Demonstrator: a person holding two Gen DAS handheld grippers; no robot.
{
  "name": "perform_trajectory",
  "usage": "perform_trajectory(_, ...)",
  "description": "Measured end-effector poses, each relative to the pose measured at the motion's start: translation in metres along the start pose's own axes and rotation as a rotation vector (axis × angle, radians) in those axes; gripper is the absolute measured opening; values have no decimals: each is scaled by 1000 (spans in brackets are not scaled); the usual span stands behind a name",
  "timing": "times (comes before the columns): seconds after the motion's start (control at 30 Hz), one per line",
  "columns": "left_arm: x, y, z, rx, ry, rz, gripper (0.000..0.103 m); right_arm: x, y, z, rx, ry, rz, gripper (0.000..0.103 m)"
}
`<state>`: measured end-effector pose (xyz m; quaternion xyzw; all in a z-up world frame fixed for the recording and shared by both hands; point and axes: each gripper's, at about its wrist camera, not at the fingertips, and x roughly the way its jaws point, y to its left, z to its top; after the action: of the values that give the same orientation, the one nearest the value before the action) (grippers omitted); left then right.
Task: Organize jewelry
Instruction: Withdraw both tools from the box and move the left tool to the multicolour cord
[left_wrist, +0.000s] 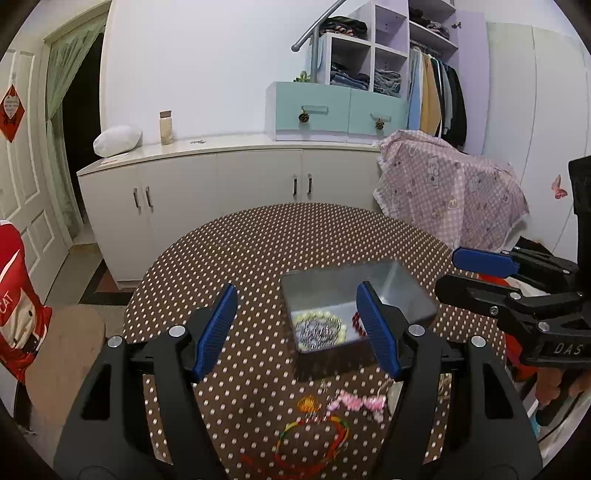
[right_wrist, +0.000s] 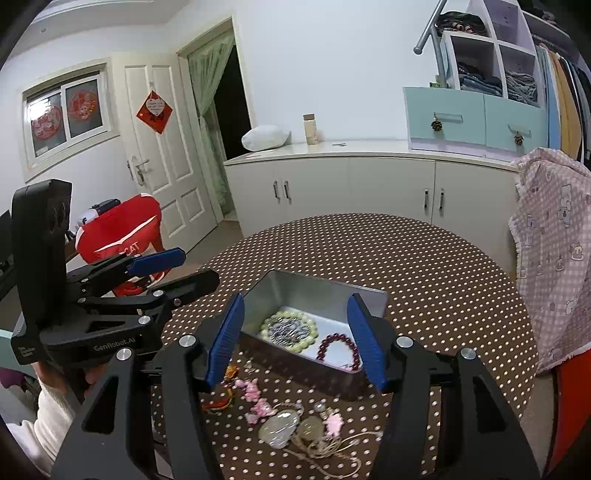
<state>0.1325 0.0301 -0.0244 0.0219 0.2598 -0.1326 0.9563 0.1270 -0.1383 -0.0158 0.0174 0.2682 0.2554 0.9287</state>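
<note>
A silver metal tin stands open on the dotted brown table. Inside lie a pale green bead bracelet around a silver piece, and a dark red bead bracelet. In front of the tin lie pink charms, a multicoloured cord bracelet, an orange charm and clear stone pendants on a cord. My left gripper is open and empty above the table, left of the tin. My right gripper is open and empty over the tin's near edge.
The right gripper shows at the right of the left wrist view; the left gripper shows at the left of the right wrist view. A pink cloth-draped chair stands right of the table. White cabinets line the wall. A red bag sits left.
</note>
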Motion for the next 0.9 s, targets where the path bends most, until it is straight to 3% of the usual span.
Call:
perform_trajectory(0.43, -5, 13, -42, -14, 88, 34, 67, 11, 23, -26, -7, 63, 42, 56)
perform_trajectory(0.83, 10, 18, -80, -11, 199, 17, 66, 19, 24, -49, 19, 123, 49, 56)
perform_trajectory(0.87, 11, 17, -83, -9, 205, 16, 65, 19, 25, -52, 18, 128, 49, 56)
perform_trajectory(0.9, 12, 16, -86, -5, 213, 16, 56, 19, 25, -54, 18, 132, 49, 56)
